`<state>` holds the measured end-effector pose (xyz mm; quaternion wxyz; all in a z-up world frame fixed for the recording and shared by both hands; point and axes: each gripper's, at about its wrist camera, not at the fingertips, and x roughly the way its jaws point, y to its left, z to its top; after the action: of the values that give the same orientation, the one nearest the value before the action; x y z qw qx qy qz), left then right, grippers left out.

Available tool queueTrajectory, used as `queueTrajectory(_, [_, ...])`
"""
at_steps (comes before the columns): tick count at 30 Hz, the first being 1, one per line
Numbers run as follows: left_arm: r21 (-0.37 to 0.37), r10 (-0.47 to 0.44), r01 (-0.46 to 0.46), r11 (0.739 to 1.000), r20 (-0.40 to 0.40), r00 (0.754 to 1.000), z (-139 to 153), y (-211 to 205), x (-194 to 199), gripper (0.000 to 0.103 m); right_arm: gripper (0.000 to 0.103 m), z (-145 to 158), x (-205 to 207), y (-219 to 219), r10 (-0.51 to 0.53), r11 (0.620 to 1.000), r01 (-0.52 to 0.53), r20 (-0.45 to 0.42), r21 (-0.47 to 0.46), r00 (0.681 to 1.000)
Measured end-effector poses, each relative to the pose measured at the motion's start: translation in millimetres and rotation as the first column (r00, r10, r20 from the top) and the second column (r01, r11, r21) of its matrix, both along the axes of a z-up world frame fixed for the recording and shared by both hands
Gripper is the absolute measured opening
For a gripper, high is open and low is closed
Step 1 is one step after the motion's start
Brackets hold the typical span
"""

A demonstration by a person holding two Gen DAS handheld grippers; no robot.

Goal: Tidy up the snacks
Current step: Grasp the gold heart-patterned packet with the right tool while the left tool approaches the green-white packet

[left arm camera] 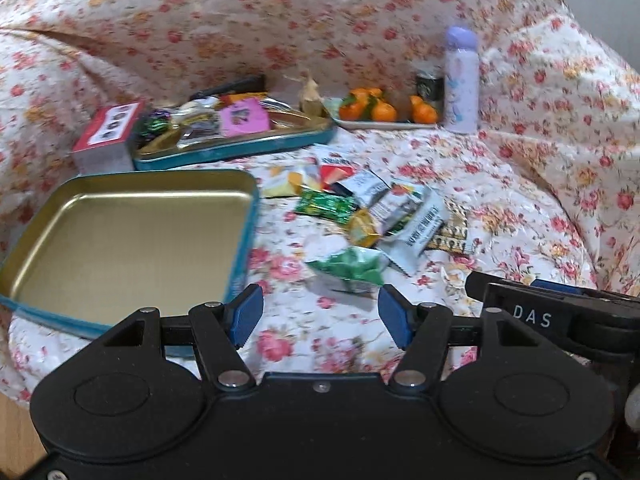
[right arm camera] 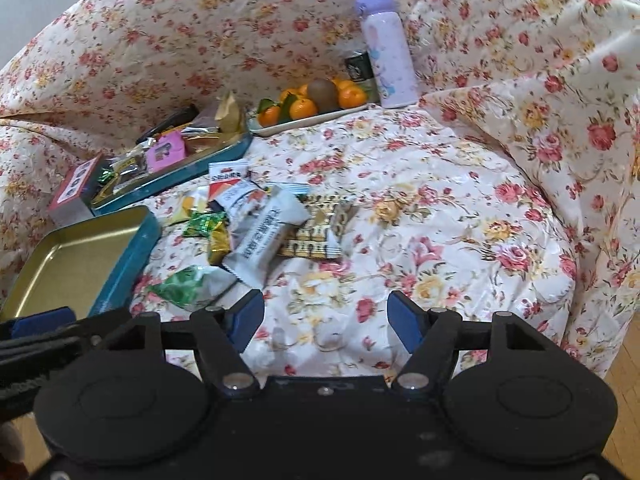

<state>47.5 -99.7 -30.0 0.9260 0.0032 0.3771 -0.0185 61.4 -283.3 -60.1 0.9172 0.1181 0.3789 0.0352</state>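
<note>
Snack packets (right arm camera: pixel 256 220) lay heaped on the flowered surface (right arm camera: pixel 440 208) beside the empty tin (left arm camera: pixel 132 232); light, crinkly and slippery, best pinched by a sealed edge. Left gripper (left arm camera: pixel 320 312) and right gripper (right arm camera: pixel 326 316) fingers stood apart, holding nothing.

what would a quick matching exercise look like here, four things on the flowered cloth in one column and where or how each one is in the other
Things:
1. gold-lined teal metal tin
2. lilac plastic bottle
3. orange tangerines
4. green foil snack packet

Places or states:
A. piled on a pale tray
B. lying loose on the cloth, nearest the grippers
C. standing upright at the back
D. open and empty

Pairs: 1-D, 2-C, 3-A, 4-B
</note>
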Motion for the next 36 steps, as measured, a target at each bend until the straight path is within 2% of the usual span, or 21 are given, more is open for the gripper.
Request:
queueTrajectory(8, [0.009, 0.013, -0.012, 1.0, -0.075, 0.997, -22.9, -13.9, 28.4, 0.065, 0.072, -11.2, 11.4, -11.3, -0.017, 1.0, 0.017, -0.013, 0.014, 1.0])
queueTrajectory(19, [0.035, 0.044, -0.041, 0.999, -0.087, 0.995, -33.1, -17.8, 60.6, 0.065, 0.072, -18.5, 39.3, -17.2, 0.007, 1.0, -0.007, -0.011, 0.027, 1.0])
queueTrajectory(26, [0.004, 0.066, -0.066, 0.998, -0.143, 0.987, -47.8, -13.9, 74.9, 0.067, 0.072, -20.3, 63.6, -9.7, 0.021, 1.0, -0.021, 0.011, -0.007, 1.0])
queueTrajectory(36, [-0.015, 0.073, -0.075, 0.997, -0.132, 0.989, -46.6, -11.1, 74.2, 0.066, 0.072, -21.5, 88.5, 7.5, 0.065, 0.996, -0.062, 0.038, -0.069, 0.997])
